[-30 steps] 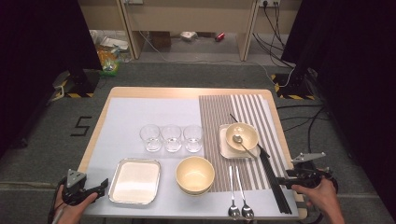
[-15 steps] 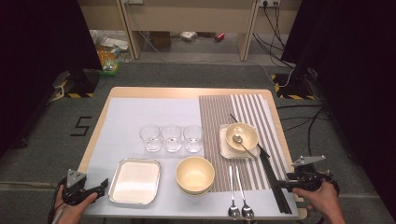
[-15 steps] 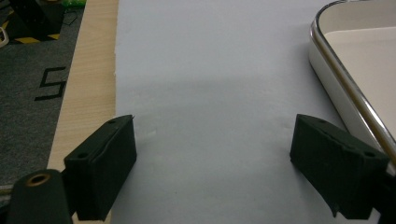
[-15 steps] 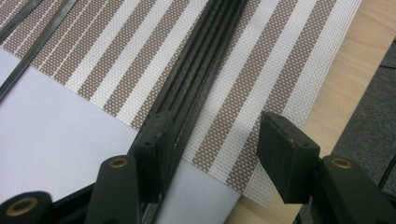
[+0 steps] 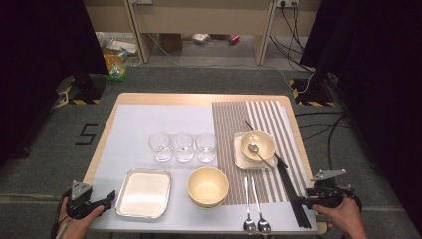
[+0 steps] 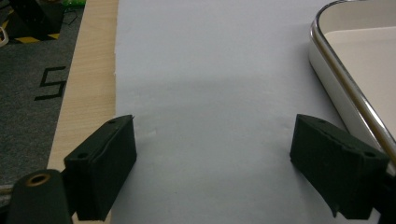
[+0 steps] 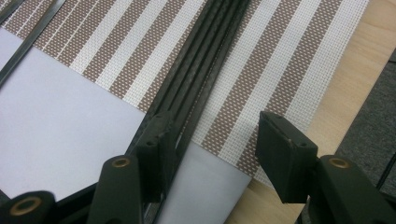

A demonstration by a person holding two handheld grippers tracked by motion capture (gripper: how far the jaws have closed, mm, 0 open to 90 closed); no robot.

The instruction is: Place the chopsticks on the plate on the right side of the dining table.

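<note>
Little has moved: right claw gapes astride the chopsticks, left claw apart (tray beside).

Black chopsticks, several slim sticks lying flat and side by side, run diagonally at the lower right of the high view, crossing the striped placemat's edge.

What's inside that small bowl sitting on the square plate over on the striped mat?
A spoon lies in the small bowl, its head inside and its handle sticking out over the rim toward the black chopsticks. No food is visible. The square plate beneath is mostly covered by the bowl.
</note>
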